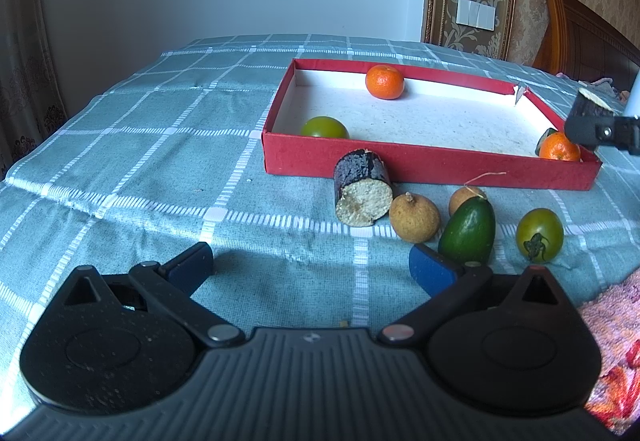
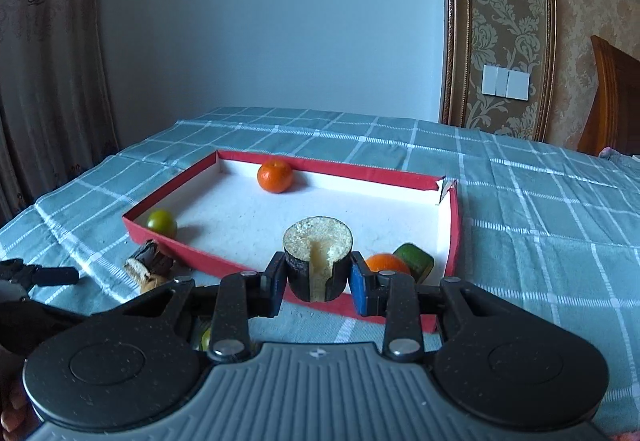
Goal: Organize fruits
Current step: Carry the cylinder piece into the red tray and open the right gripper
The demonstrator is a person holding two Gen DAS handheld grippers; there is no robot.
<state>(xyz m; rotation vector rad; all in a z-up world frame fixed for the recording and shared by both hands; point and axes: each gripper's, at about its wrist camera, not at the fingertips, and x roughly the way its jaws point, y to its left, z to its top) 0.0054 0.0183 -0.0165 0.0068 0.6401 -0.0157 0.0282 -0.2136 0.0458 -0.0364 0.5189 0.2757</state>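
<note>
red tray (image 1: 428,165), teal white-checked cloth (image 1: 160,145), orange mandarin (image 1: 385,81).

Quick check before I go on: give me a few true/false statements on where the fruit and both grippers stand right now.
1. The right gripper holds a dark-skinned sugarcane piece. True.
2. The left gripper grips the avocado. False: its jaws are open and empty.
3. Two oranges lie in the red tray. True: one by the far wall, one in the near right corner.
4. Both green tomatoes are in the tray. False: one sits on the cloth outside.
5. The tray is full. False: mostly bare.
</note>
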